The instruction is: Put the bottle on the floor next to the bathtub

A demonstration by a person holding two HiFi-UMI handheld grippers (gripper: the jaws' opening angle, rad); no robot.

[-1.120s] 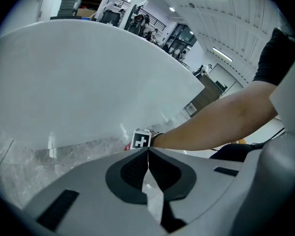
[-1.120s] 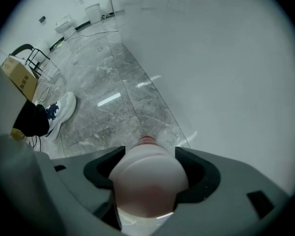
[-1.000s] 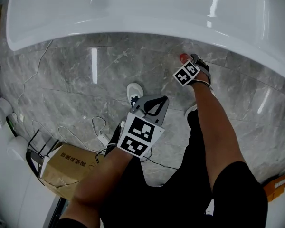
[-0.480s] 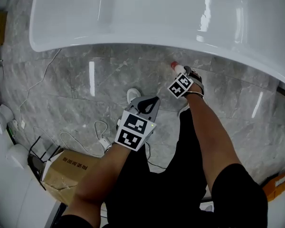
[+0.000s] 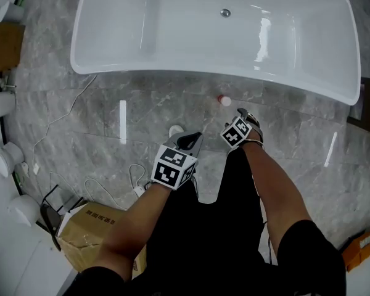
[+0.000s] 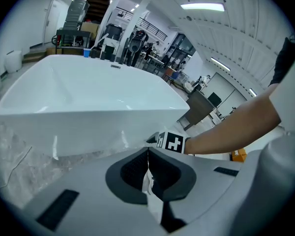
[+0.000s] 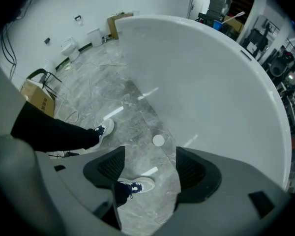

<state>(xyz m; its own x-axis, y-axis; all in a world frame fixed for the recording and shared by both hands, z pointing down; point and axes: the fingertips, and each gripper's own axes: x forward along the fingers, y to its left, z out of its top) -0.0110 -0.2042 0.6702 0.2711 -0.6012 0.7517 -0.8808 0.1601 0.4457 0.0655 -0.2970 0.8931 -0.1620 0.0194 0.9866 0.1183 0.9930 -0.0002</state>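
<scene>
The white bathtub took up the whole top of the head view, sitting on a grey marble-look floor. Down in the lower left corner there was a cardboard box, with some white cable looped on the floor near it. The person's bare arms reached forward over dark clothing.

The left gripper was held low over a white shoe, and its own view showed the jaws pressed together with nothing clamped between them. The right gripper was a bit further forward, closer to the tub. Its jaws stood wide apart and empty (just floor and a shoe showing through the gap).

The bottle stood upright on the floor just beside the tub's outer wall, clear of both grippers and just ahead of the right one. From the right gripper view it looked like a small pale disc next to the tub.
</scene>
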